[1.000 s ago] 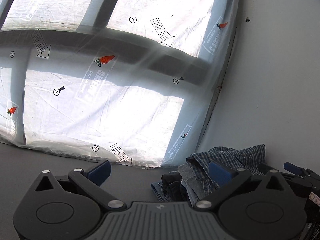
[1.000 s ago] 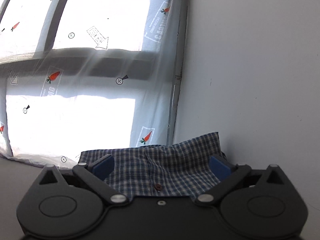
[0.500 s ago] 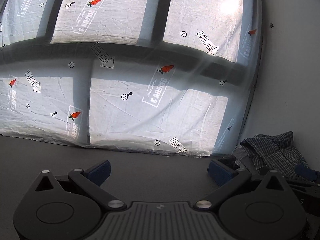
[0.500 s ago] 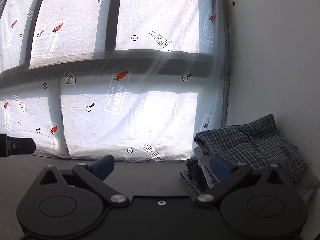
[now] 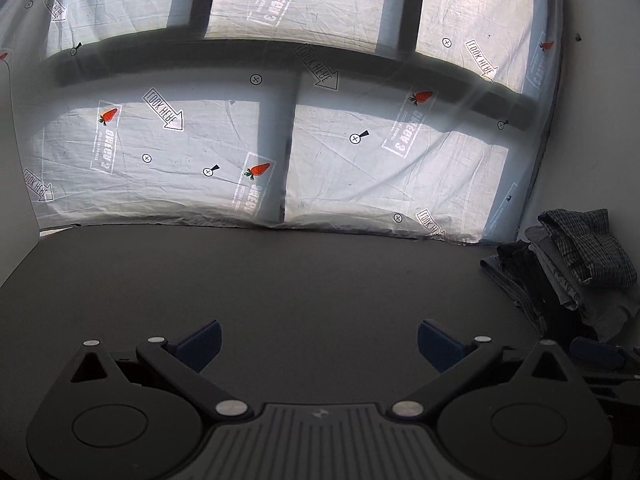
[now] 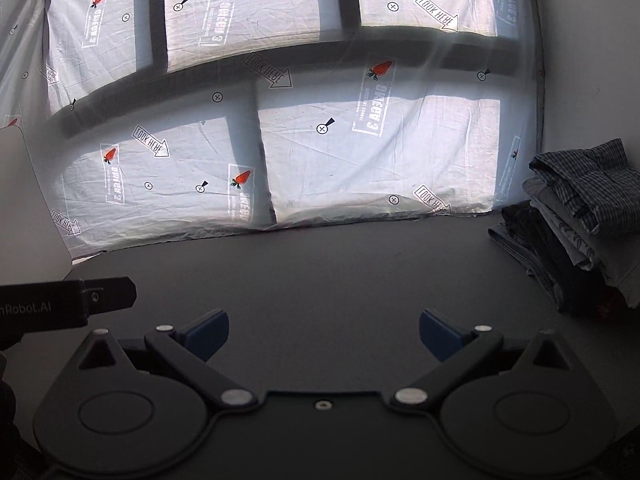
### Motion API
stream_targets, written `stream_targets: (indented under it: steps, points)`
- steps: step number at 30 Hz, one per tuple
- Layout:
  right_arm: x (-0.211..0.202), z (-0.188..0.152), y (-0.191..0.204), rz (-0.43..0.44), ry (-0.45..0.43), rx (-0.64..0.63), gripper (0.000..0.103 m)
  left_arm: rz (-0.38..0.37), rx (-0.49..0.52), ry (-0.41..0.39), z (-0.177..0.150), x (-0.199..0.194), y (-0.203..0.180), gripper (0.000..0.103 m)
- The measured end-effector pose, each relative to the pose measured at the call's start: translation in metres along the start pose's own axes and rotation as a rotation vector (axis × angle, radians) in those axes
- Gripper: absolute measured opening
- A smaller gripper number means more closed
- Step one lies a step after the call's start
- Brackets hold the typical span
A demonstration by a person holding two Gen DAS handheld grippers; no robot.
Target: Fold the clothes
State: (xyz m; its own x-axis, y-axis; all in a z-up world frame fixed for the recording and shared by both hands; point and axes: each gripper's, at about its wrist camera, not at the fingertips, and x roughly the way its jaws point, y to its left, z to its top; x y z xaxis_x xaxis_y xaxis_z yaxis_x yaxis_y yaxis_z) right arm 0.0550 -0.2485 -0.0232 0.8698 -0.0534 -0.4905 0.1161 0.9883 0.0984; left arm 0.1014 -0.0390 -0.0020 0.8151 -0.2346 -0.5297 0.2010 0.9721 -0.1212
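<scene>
Fingers of my left gripper [image 5: 318, 342] stand wide apart over the bare dark table [image 5: 304, 280], the clothes stack [image 5: 560, 268] well off to the right. From the right wrist, my right gripper [image 6: 324, 330] gapes equally empty, the stack [image 6: 576, 216] far right by the wall.

Both wrist cameras are looking low across the dark table [image 5: 320, 280] toward the covered window [image 6: 360, 140]. Both views are sharing the stack of folded clothes [image 5: 568, 268] far right.
</scene>
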Motion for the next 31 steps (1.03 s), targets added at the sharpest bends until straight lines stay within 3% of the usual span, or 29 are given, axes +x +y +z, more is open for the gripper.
stream_targets:
  steps: [6,11,20,31]
  points:
    - [-0.03,-0.027,0.053,0.007,0.087,-0.036,0.103,0.059,-0.005,0.066,-0.028,-0.04,0.049,0.103]
    - [-0.056,-0.049,0.082,0.009,0.138,-0.058,0.103,0.063,-0.005,0.107,-0.05,-0.067,0.068,0.103]
    - [-0.077,-0.069,0.099,0.013,0.136,-0.091,0.103,0.09,-0.03,0.101,-0.068,-0.095,0.088,0.103]
    - [-0.089,-0.075,0.096,0.015,0.133,-0.078,0.103,0.074,-0.031,0.091,-0.074,-0.107,0.085,0.103]
